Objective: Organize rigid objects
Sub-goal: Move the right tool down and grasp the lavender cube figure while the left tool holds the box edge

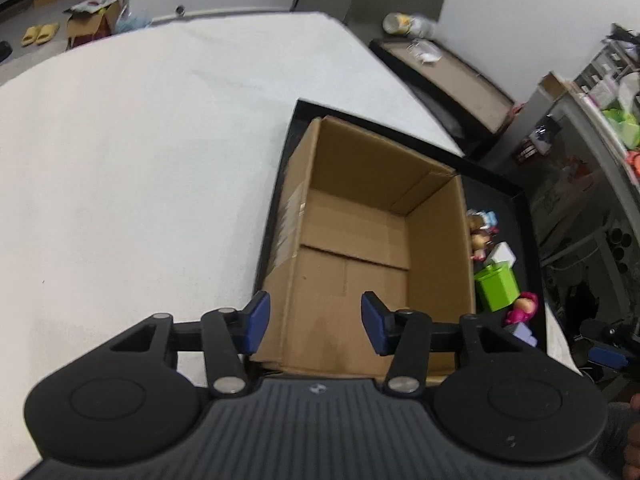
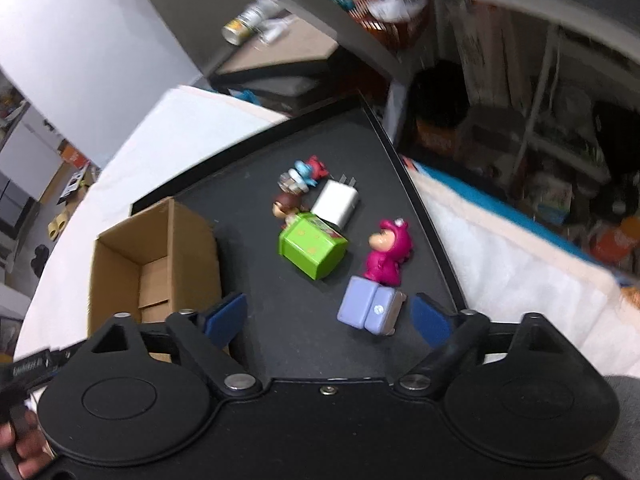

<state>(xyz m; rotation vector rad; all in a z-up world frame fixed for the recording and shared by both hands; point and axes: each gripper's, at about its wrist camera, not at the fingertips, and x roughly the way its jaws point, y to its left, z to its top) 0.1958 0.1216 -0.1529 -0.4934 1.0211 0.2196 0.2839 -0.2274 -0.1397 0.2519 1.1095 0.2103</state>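
Partly behind cardboard box (image 1: 360, 240): blurred figurines (image 1: 482, 228), green cube (image 1: 497, 286).

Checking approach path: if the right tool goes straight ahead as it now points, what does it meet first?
Probably the bare black tray floor: the open right tool points between box and lilac block. Depth unclear.

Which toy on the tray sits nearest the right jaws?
The lavender block, just ahead of the open right gripper; the pink figurine and green box lie farther.
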